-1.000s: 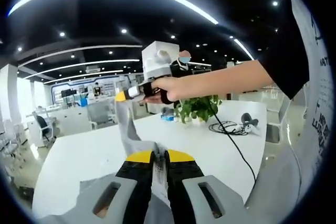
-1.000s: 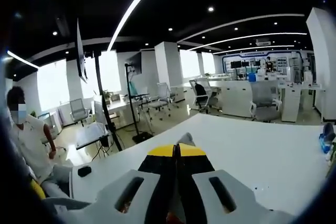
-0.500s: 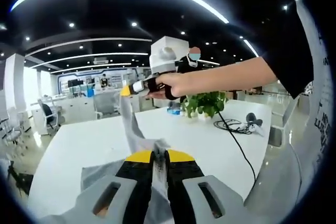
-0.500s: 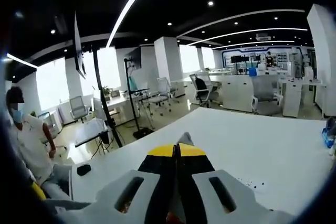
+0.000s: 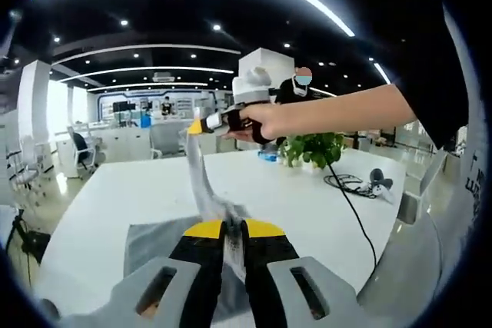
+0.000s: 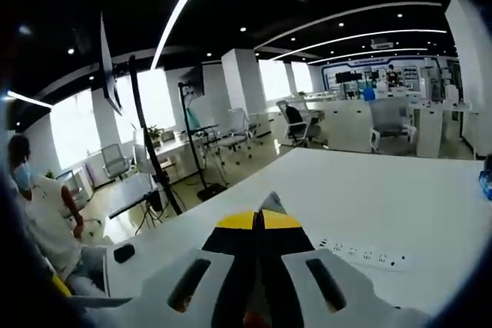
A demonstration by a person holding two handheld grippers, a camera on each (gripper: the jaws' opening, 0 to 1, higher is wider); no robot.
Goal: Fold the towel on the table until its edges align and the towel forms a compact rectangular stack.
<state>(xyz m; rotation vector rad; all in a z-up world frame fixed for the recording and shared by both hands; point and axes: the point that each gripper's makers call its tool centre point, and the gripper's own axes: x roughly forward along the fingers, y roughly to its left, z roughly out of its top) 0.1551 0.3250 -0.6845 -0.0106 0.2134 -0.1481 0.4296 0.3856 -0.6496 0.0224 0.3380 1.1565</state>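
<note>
Stretching from the left gripper (image 5: 233,228) up and away to the right gripper (image 5: 201,126), the grey towel (image 5: 206,190) was drawn into a narrow taut band, its long axis running forward from the near jaws toward the far ones. The rest of the cloth was spread flat on the white table (image 5: 115,197) just beneath and to the left of the left gripper. The left jaws were seen pressed together on a fold of the towel, with a white label caught between them. In the right gripper view the right gripper (image 6: 260,220) was likewise closed, a grey tip of the towel (image 6: 270,203) sticking out just past its yellow ends.

Compared with a second earlier, more of the towel was seen lying flat on the table below the left gripper, and the raised band stood steeper. In the right gripper view a white power strip (image 6: 361,254) had come into sight on the table (image 6: 430,213), to the right of the jaws.
</note>
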